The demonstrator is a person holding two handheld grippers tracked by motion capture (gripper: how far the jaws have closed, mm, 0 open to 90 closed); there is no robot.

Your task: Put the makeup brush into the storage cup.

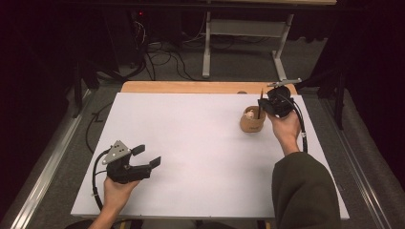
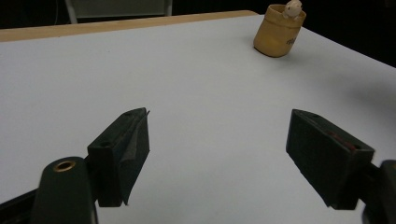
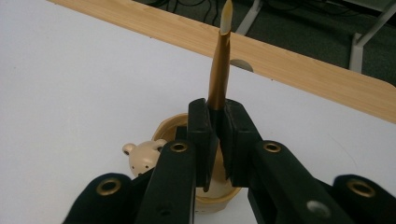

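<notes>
1. the right gripper (image 1: 265, 106) sits at the far right of the white table (image 1: 200, 157), just beside the tan cup (image 1: 252, 121) and a little above it.
2. its jaws are pinched tight on a slim brown pen (image 3: 219, 70) with a pale tip; in the right gripper view the pen stands nearly upright between the pads, tip pointing up and away.
3. the lower end of the pen is hidden behind the jaws, so whether it reaches into the cup cannot be told.
4. the cup (image 3: 210, 186) lies right below the jaws in that view, with a small cream bear figure (image 3: 142, 158) at its rim.
5. in the left gripper view the same cup (image 2: 279, 31) stands far off near the table's far corner, the bear (image 2: 293, 8) peeking over the top.
6. the left gripper (image 1: 145, 157) is held low over the near left part of the table, well apart from the cup.
7. its jaws stand wide apart with only bare table between them.
8. a wooden strip (image 1: 191, 87) runs along the table's far edge.
</notes>
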